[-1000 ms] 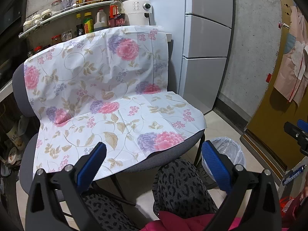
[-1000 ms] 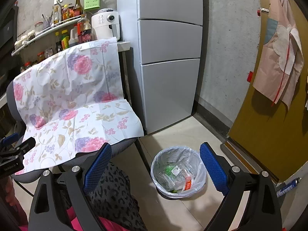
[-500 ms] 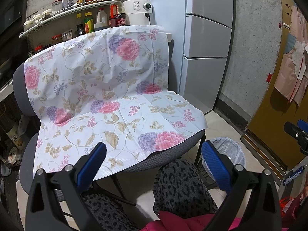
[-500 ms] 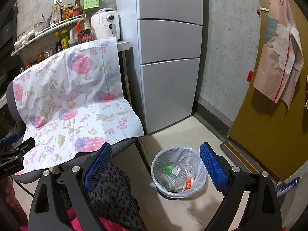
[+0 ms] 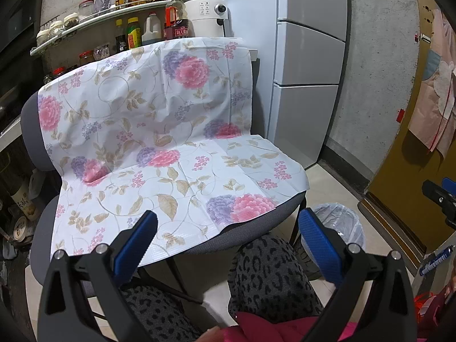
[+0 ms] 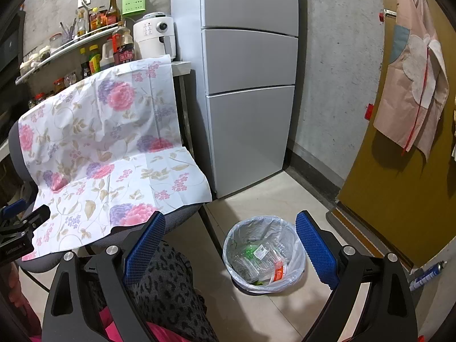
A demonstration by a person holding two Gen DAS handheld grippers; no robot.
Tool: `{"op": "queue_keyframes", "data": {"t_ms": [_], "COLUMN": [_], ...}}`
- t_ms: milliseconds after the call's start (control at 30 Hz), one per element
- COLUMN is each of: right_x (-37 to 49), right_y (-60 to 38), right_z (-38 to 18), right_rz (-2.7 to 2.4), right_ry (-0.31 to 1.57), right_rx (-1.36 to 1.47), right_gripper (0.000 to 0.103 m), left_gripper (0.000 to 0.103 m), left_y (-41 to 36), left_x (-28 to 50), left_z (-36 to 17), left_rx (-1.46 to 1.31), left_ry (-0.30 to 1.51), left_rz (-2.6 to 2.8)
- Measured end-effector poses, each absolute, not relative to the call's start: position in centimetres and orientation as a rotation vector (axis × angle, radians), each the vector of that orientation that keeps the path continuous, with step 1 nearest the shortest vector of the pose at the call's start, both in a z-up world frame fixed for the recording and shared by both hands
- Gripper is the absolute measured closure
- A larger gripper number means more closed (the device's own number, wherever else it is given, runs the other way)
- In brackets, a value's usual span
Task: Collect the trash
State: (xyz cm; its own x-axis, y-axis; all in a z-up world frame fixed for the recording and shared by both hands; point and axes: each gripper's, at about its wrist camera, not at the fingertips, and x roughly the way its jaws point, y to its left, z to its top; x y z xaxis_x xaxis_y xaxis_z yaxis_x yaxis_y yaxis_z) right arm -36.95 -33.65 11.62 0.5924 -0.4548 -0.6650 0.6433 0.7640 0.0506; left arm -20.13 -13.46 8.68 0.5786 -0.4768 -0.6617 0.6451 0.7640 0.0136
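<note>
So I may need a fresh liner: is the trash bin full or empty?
Partly full. The trash bin holds clear plastic packaging low inside its white liner, well below the rim.

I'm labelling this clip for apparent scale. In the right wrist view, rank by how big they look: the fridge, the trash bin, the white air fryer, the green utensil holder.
Largest to smallest as they appear:
1. fridge
2. trash bin, though it is nearer the camera, which inflates it
3. white air fryer
4. green utensil holder
</note>
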Motion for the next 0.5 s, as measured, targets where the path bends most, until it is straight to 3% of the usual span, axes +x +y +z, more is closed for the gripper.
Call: {"op": "queue_keyframes", "data": {"t_ms": [500], "right_x": [-36.87], "right_y": [-34.06], "right_z": [11.17], "right_rz": [-0.671], "right_ry": [0.691], "right_rx": [0.312], "right_gripper": [0.011], "left_gripper": [0.006], "left_y": [-13.70], "left_x": [-19.52], "left_z": [8.69], "left_rx": [0.260], "left_ry": [0.671], "left_rz": [-0.670]}}
